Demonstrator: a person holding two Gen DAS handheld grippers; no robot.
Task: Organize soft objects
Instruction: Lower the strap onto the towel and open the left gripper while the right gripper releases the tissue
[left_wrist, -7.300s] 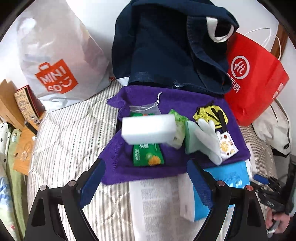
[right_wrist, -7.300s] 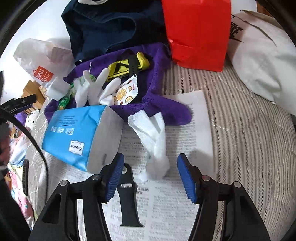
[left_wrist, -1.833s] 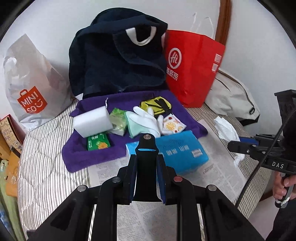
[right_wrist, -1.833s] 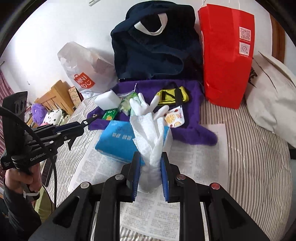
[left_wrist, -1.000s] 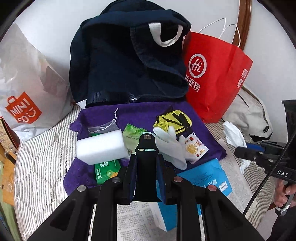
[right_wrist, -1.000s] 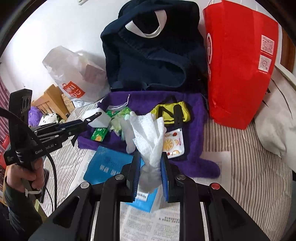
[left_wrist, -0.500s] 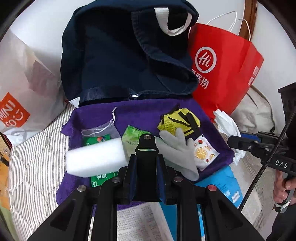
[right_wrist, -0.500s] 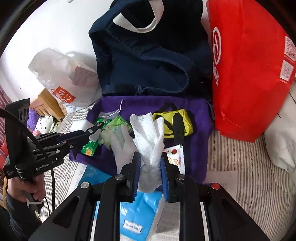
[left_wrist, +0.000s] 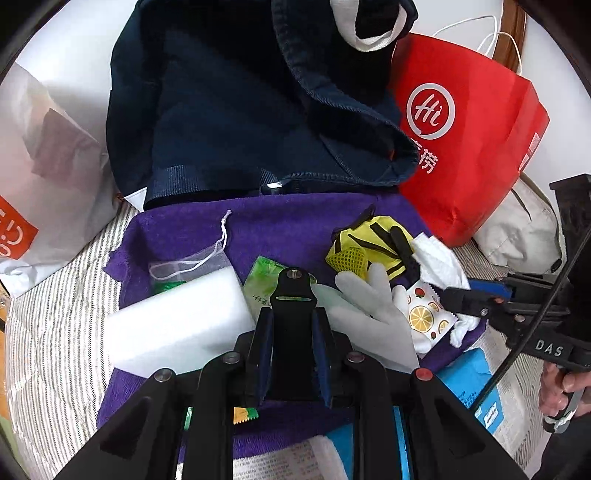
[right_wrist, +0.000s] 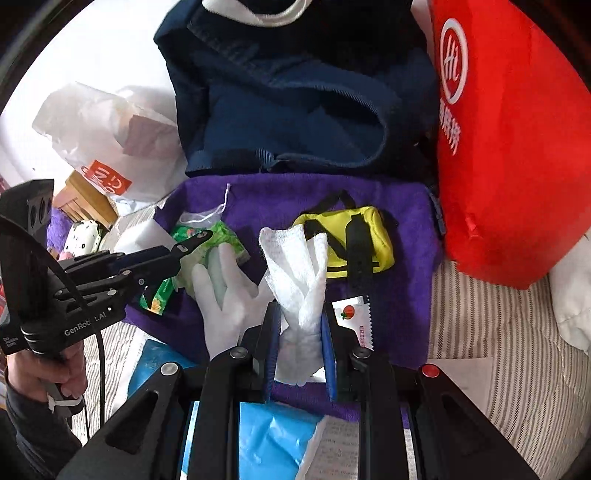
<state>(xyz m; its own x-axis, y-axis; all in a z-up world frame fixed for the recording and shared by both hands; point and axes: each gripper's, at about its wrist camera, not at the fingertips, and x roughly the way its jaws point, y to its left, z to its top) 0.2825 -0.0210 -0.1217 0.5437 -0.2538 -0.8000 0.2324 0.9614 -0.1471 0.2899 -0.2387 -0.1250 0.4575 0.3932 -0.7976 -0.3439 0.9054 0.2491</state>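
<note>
Two logos: "Hi" red bag (left_wrist: 476, 147), "GenRobot.AI" left tongs (right_wrist: 192, 240).

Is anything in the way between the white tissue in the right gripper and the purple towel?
Nothing blocks it. The right gripper is shut on the white tissue, just above the purple towel. The towel is crowded, though: a white glove and a fruit packet lie right below.

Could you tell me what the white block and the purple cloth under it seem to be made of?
White block: likely soft foam sponge; matte, uniformly white, slightly rounded edges. Purple cloth: looks like terry or microfibre towel; fuzzy, napped surface, rumpled edges.
</note>
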